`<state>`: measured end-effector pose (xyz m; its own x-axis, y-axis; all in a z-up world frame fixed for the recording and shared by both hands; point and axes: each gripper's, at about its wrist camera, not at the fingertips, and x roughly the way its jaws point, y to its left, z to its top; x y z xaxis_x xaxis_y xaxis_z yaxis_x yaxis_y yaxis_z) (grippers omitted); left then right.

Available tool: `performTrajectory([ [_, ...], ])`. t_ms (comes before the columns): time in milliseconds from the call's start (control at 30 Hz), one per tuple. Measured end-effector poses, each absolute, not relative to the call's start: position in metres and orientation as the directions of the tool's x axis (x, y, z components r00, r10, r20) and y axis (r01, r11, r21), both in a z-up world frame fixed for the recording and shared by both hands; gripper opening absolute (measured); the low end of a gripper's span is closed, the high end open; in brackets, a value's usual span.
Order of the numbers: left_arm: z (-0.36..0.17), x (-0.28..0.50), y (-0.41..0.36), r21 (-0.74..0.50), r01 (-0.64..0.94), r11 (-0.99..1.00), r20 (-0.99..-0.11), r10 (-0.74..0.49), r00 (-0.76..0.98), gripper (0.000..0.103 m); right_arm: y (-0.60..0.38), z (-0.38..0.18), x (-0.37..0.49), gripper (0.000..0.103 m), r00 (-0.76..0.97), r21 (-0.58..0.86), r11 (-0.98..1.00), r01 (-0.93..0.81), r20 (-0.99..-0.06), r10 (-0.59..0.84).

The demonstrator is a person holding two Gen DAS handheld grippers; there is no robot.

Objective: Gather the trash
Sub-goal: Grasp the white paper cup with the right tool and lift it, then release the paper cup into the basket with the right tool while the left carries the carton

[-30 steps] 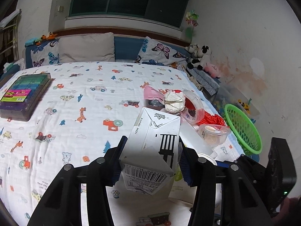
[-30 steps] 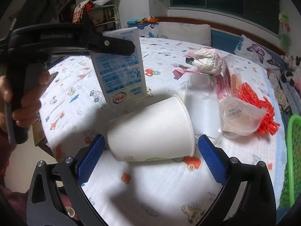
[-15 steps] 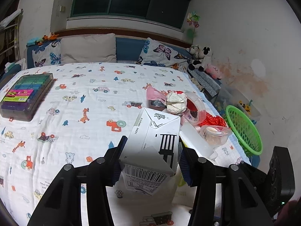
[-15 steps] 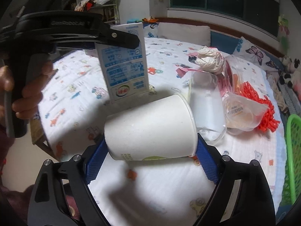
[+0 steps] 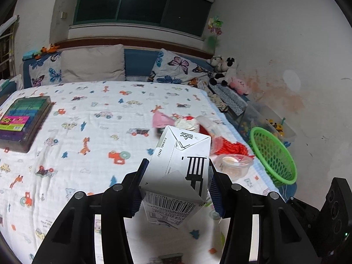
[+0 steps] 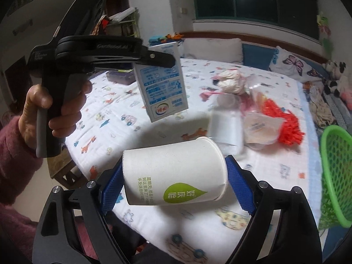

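My left gripper (image 5: 176, 187) is shut on a white milk carton (image 5: 180, 165) and holds it in the air above the bed; the carton also shows in the right wrist view (image 6: 162, 88). My right gripper (image 6: 173, 182) is shut on a white paper cup (image 6: 173, 176) lying sideways between the pads, lifted off the bed. More trash lies on the bed: a crumpled tissue (image 6: 231, 81), a clear plastic tub (image 6: 259, 127), a clear bottle (image 6: 226, 125) and red plastic strips (image 6: 286, 123). A green mesh basket (image 6: 334, 171) stands at the bed's right edge; it also shows in the left wrist view (image 5: 272, 156).
The bed has a white cartoon-print sheet (image 5: 88, 132). A box of coloured blocks (image 5: 22, 118) lies at its left. Pillows (image 5: 92, 63) and plush toys (image 5: 226, 68) line the far side. A wall stands to the right.
My right gripper closed on the paper cup and lifted it off the bed. My left gripper rose with the milk carton.
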<state>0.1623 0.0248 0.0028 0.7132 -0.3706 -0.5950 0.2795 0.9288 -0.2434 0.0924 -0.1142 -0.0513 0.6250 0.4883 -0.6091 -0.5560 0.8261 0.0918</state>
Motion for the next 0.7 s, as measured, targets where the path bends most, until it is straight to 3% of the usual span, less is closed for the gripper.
performTrajectory([
  [300,0.022,0.164,-0.003,-0.241,0.349,0.906,-0.570,-0.423,0.704,0.049,-0.160,-0.031,0.094,0.085,0.691,0.133,0.877,-0.462,-0.565,0.450],
  [700,0.059,0.181,-0.065,-0.235,0.468,0.852,-0.534,-0.515,0.670,0.049,-0.296,-0.016,0.123,0.085,0.819,0.179,0.977,-0.112,-0.541,0.193],
])
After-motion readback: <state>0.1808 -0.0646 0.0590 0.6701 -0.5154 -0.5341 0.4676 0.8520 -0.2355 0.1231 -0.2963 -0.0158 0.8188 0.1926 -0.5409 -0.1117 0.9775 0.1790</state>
